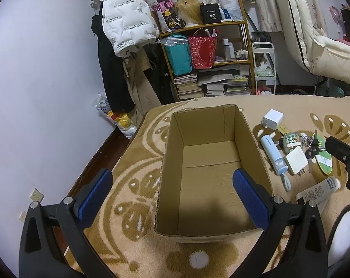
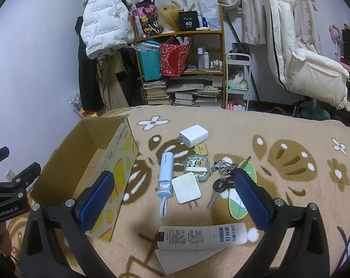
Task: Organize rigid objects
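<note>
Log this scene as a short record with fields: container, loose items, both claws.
container: open brown cardboard box, nothing visible inside
surface: beige flower-patterned blanket
loose items: white square charger, pale blue cylindrical gadget, bunch of keys, white squeeze tube, all right of the box
left claw: open, over the box
right claw: open, above the items

A tan blanket (image 2: 279, 125) with brown and white flower patterns covers the surface that carries everything. On its left stands an open cardboard box (image 2: 119, 159). Just right of it lie two white chargers (image 2: 194, 135) (image 2: 186, 191), a pale blue tube-shaped device (image 2: 165, 176), a small cartoon case (image 2: 197, 165), a bunch of keys (image 2: 221, 180), a green oval tag (image 2: 238, 202), a small tan card (image 2: 201, 149), and nearest the camera a white tube (image 2: 202, 236) over a paper sheet (image 2: 175, 261).
</note>
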Demonstrator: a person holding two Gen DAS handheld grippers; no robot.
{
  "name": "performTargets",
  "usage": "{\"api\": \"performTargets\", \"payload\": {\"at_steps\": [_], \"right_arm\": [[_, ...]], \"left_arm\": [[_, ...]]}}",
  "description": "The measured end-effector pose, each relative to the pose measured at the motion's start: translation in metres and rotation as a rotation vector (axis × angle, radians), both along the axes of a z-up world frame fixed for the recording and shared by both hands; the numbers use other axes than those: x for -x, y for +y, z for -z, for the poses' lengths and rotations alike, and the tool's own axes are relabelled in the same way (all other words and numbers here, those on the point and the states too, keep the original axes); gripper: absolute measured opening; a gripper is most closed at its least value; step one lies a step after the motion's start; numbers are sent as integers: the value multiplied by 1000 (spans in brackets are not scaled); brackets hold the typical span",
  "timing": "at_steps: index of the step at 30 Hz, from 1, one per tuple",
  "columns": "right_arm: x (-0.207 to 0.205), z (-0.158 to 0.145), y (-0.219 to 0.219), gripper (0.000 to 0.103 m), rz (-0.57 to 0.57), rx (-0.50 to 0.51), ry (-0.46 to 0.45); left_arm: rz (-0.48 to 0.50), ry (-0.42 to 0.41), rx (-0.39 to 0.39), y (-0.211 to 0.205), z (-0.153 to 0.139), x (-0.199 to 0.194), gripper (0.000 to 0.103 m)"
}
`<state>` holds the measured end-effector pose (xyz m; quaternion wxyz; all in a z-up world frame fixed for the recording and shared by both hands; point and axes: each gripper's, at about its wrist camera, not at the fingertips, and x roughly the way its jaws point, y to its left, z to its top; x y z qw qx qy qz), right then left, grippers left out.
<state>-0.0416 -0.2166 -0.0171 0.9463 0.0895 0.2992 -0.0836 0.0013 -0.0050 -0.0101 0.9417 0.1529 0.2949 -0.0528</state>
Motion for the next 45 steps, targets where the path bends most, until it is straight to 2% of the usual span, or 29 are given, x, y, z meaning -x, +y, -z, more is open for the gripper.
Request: {"api": "performTargets", "payload": {"at_steps": [45], "right_arm": [[-4,10,-2,103,-7,-1,12]], "left_arm": [[-1,-5,-13,-1,-1,0,102]]}}
